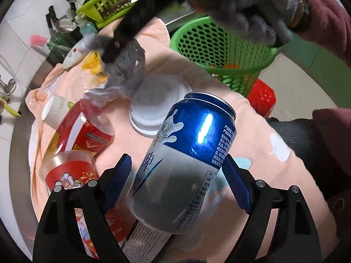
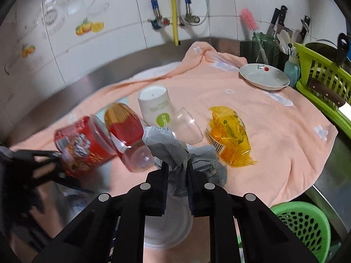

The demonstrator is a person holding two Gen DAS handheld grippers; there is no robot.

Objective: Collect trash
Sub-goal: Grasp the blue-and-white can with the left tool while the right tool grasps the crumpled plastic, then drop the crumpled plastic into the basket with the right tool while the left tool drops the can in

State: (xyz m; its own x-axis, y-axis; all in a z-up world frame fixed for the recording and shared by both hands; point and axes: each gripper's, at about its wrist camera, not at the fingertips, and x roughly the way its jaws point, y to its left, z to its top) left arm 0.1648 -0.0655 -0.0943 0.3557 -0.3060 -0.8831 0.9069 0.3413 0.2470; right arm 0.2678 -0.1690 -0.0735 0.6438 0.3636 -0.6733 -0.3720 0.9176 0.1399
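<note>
In the left wrist view a blue and silver drink can (image 1: pixel 186 149) stands tilted between the fingers of my left gripper (image 1: pixel 177 163). The jaws are wide, and a gap shows between the left pad (image 1: pixel 122 171) and the can. My right gripper (image 2: pixel 177 166) is shut on a crumpled grey plastic bag (image 2: pixel 166 146), lifted a little above the peach towel (image 2: pixel 274 135). The left wrist view shows that gripper (image 1: pixel 111 52) too, held by a gloved hand (image 1: pixel 252 11), with the bag (image 1: pixel 127 72) hanging from it. A green mesh basket (image 1: pixel 219 50) stands behind the can.
On the towel lie a red noodle tub (image 2: pixel 85 144), a red-labelled bottle (image 2: pixel 127 129), a white cup (image 2: pixel 155 105), a clear cup (image 2: pixel 188 127), a yellow wrapper (image 2: pixel 230 135), a white lid (image 1: pixel 158 105) and a plate (image 2: pixel 263 76). A lime dish rack (image 2: pixel 322 83) stands at the right.
</note>
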